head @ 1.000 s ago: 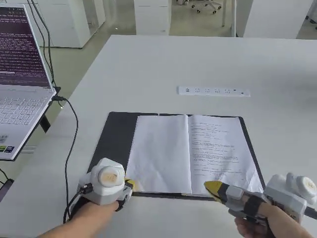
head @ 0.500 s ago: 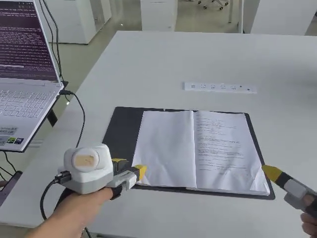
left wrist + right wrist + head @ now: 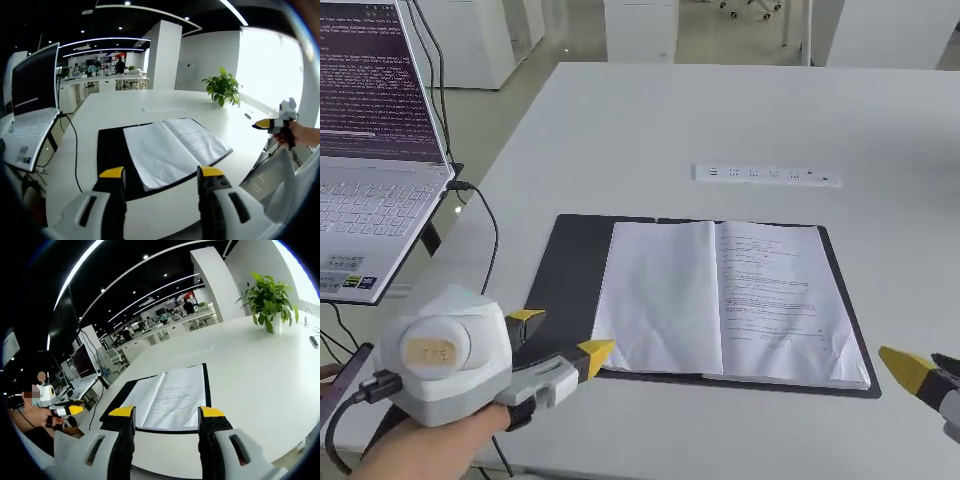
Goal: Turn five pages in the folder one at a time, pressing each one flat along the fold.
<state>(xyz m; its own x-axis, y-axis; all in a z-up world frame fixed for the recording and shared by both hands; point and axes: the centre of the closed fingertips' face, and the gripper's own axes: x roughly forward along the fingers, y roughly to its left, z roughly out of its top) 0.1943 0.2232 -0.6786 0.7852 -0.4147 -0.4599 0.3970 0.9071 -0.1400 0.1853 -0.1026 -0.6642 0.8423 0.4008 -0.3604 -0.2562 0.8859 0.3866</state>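
A black folder (image 3: 565,275) (image 3: 111,149) (image 3: 206,382) lies open on the white table, a blank page (image 3: 660,295) on the left and a printed page (image 3: 775,300) on the right. My left gripper (image 3: 558,337) (image 3: 161,173) hovers open off the folder's near left corner, nothing between its yellow-tipped fingers. My right gripper (image 3: 166,411) is open too, held off the folder's near right corner; one yellow fingertip (image 3: 905,368) shows at the head view's right edge. Both grippers are apart from the pages.
A laptop (image 3: 365,150) with cables (image 3: 485,230) sits at the left on the table edge. A white power strip (image 3: 765,175) lies beyond the folder. A potted plant (image 3: 223,88) (image 3: 267,297) stands on the table's far side.
Both grippers have drawn back from the folder's near edge toward me and outward. The left gripper's fingers now stand wider apart. The pages lie as before.
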